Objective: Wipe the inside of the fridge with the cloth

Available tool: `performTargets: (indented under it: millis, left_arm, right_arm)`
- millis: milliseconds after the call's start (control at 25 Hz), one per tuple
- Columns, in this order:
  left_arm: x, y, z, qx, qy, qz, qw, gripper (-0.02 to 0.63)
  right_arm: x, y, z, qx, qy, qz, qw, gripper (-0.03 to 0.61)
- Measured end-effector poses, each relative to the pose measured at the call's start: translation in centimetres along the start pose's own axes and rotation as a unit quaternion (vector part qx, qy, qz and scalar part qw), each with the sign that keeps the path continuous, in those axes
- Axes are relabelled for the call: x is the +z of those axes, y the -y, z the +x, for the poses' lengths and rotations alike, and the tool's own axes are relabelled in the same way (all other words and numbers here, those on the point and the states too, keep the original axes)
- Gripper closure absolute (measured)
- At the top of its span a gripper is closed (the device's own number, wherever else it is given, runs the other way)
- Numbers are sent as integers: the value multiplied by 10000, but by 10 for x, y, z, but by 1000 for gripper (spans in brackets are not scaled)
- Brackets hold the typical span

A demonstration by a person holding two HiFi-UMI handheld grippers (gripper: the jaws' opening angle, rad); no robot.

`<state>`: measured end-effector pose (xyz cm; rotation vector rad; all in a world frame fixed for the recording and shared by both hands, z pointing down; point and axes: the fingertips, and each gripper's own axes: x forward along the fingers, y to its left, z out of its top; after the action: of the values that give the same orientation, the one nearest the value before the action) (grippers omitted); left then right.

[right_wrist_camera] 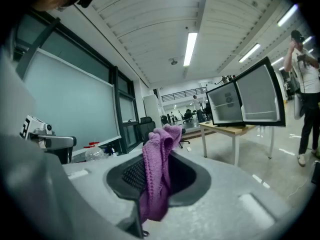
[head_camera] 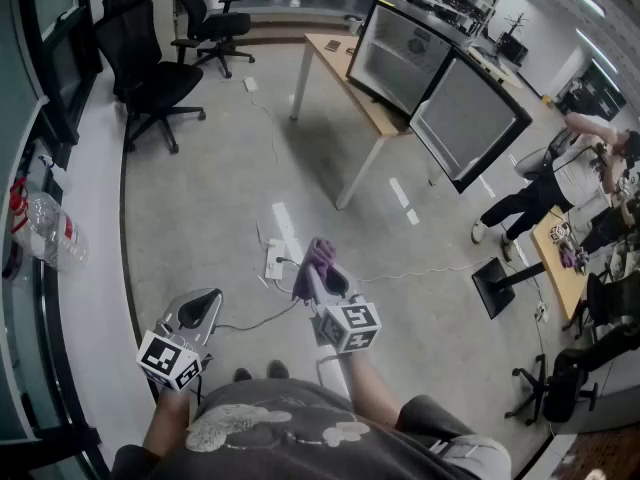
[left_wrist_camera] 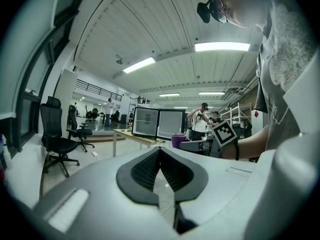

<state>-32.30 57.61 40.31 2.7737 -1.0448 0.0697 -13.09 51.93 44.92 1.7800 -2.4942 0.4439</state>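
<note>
1. Standing on the far end of a wooden table, the fridge is open. Its inside is unclear in the head view; the right gripper view shows it pale.
2. The right gripper pinches the purple cloth, well apart from the fridge. The cloth runs along the jaws, its loose end poking past their tips.
3. The left gripper has its jaws pressed together, empty, as only its own view shows.

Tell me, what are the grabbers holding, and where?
The right gripper pinches the purple cloth around its middle, one end sticking up, the other hanging down. The left gripper is shut on nothing.
</note>
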Motion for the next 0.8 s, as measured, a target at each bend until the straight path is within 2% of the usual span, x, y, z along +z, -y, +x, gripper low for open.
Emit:
performTargets:
  millis: [280, 600, 800]
  left_arm:
    - [4, 10, 16, -60, 22, 112, 9999, 597]
    - [-4, 31, 36, -160, -208, 5, 9997, 597]
    - [-4, 48, 53, -176, -294, 78, 9994, 597]
  right_arm:
    - [-1, 20, -5, -27, -22, -33, 10000, 499]
    - [-8, 49, -23, -181, 18, 161, 9997, 499]
    - [-7, 79, -34, -343, 172, 300, 9988, 497]
